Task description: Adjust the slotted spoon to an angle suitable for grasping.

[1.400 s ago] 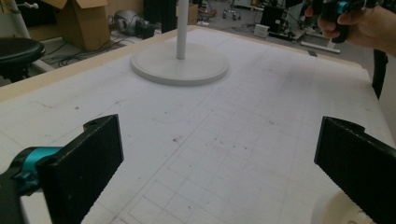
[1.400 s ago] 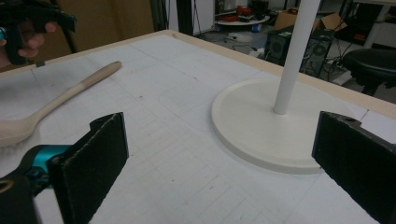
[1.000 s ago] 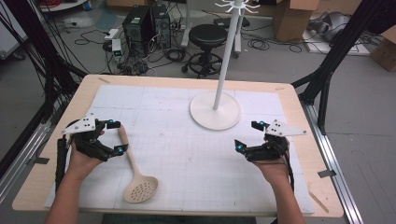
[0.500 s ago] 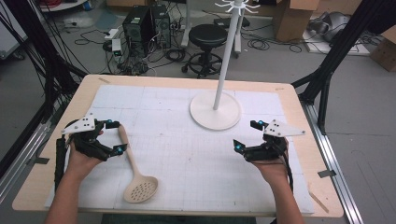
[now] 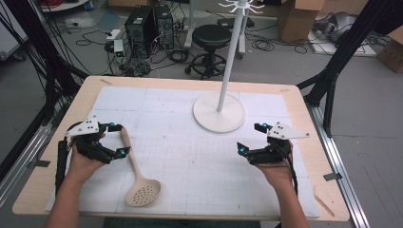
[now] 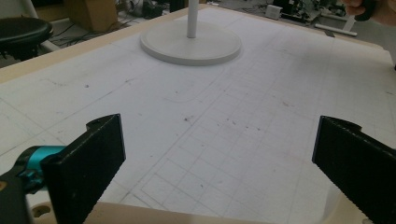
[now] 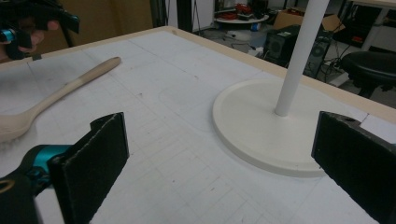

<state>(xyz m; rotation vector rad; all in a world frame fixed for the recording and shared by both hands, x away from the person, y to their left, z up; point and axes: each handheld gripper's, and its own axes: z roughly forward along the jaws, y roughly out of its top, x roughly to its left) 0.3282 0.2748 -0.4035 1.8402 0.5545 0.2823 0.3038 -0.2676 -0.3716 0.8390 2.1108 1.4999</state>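
A slotted wooden spoon point(image 5: 135, 173) lies on the white grid mat point(image 5: 190, 161) at the front left, its bowl toward the person. My left gripper point(image 5: 119, 139) is open, and its jaws straddle the upper end of the spoon's handle point(image 5: 126, 137) without closing on it. In the left gripper view the left gripper point(image 6: 219, 126) stands wide apart over bare mat. My right gripper point(image 5: 250, 137) is open at the right with nothing between its jaws. The right gripper view shows the right gripper point(image 7: 223, 122), the spoon point(image 7: 60, 91) and the other hand far left.
A white stand with a round base point(image 5: 219, 113) and a tall pole point(image 5: 230, 52) rises at the back middle of the mat, just ahead of the right gripper. The base point(image 7: 261, 121) lies close in the right gripper view. The wooden table edge point(image 5: 190, 80) borders the mat.
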